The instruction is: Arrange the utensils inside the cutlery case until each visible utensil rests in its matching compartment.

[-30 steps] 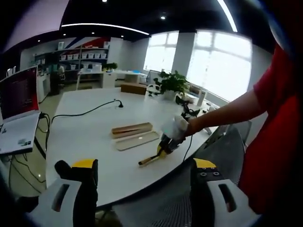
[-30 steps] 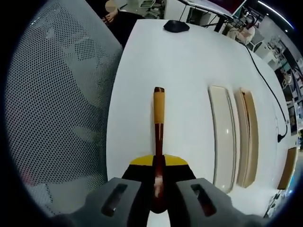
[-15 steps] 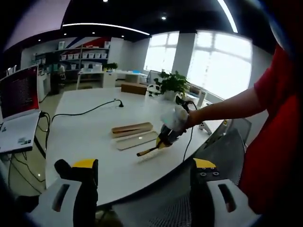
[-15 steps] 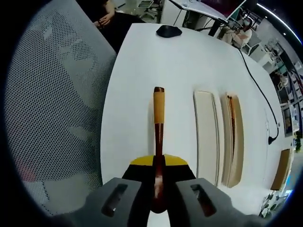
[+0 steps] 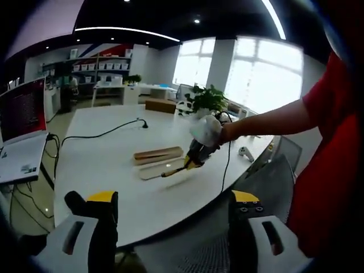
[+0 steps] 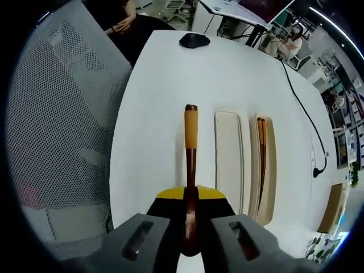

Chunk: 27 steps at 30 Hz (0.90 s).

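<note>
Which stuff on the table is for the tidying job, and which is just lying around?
For the job:
- utensil held in the right gripper
- case with a brown utensil already in it
- lid lying beside the case

Just lying about:
- black cable
- laptop
- plant
- mesh chair
- small black thing at the table's far end

A long white table (image 5: pixel 108 159) fills the middle of an open office. Beyond its far end stand big bright windows (image 5: pixel 267 79), with a potted plant (image 5: pixel 206 101) before them. Left of the windows, shelves (image 5: pixel 99 67) line the wall. Overhead runs a dark ceiling (image 5: pixel 142 17) with light strips. A grey mesh chair (image 6: pixel 62 131) stands beside the table.
</note>
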### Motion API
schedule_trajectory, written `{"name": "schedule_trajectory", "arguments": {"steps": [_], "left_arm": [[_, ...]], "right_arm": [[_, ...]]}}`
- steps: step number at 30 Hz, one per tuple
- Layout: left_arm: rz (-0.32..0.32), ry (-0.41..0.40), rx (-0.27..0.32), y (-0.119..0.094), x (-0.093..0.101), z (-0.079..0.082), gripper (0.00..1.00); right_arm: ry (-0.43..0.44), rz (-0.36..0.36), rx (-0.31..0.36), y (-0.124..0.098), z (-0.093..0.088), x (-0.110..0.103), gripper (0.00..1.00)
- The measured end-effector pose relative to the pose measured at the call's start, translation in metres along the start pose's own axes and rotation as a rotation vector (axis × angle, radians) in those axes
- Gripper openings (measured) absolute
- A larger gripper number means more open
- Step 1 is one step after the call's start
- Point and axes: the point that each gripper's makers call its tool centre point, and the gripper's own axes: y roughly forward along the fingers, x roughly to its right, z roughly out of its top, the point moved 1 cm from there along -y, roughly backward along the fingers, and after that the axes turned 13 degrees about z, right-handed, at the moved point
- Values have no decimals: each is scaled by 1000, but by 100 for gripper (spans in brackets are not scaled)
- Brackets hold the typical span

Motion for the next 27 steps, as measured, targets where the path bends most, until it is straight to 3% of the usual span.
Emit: {"name": "schedule_trajectory", "arguments": {"steps": [27], "left_arm": [[-1,6,-21,10,-1,4,80]], "right_arm": [[-6,-32,18,-28,-3,39,1]]}}
